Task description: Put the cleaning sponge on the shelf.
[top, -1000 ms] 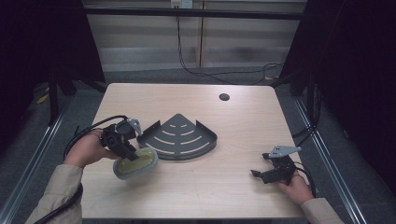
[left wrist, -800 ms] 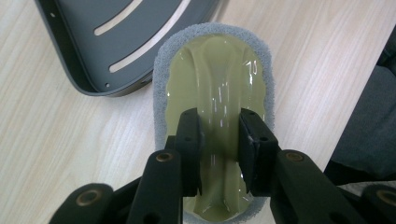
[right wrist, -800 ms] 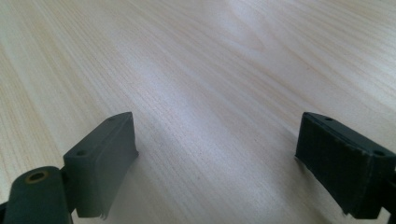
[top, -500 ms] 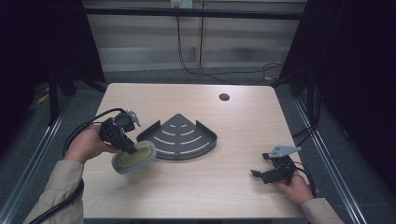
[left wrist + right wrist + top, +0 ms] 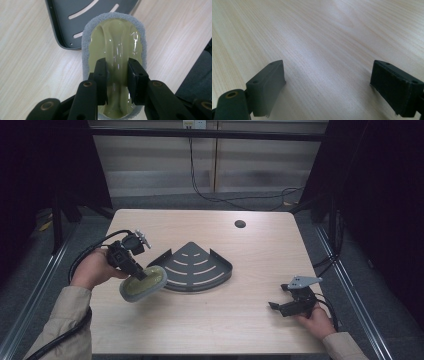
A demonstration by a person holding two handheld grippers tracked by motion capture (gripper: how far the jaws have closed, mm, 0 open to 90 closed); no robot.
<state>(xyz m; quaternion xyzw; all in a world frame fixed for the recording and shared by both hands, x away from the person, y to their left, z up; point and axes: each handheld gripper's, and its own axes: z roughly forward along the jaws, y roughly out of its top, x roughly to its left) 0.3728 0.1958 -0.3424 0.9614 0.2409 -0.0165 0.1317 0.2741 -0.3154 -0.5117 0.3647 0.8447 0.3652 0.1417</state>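
Adjoining sponge (image 5: 143,284): dark corner tray (image 5: 197,269).

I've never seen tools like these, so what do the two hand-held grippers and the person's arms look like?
Each is a black hand-held gripper with two flat, blocky black fingers on hinged links with brass-coloured pivots. The left gripper trails a thick black cable; the right gripper carries a grey three-cornered plate on top. Both forearms wear light beige long sleeves.

Bare table (image 5: 250,320) right of corner tray (image 5: 197,267)
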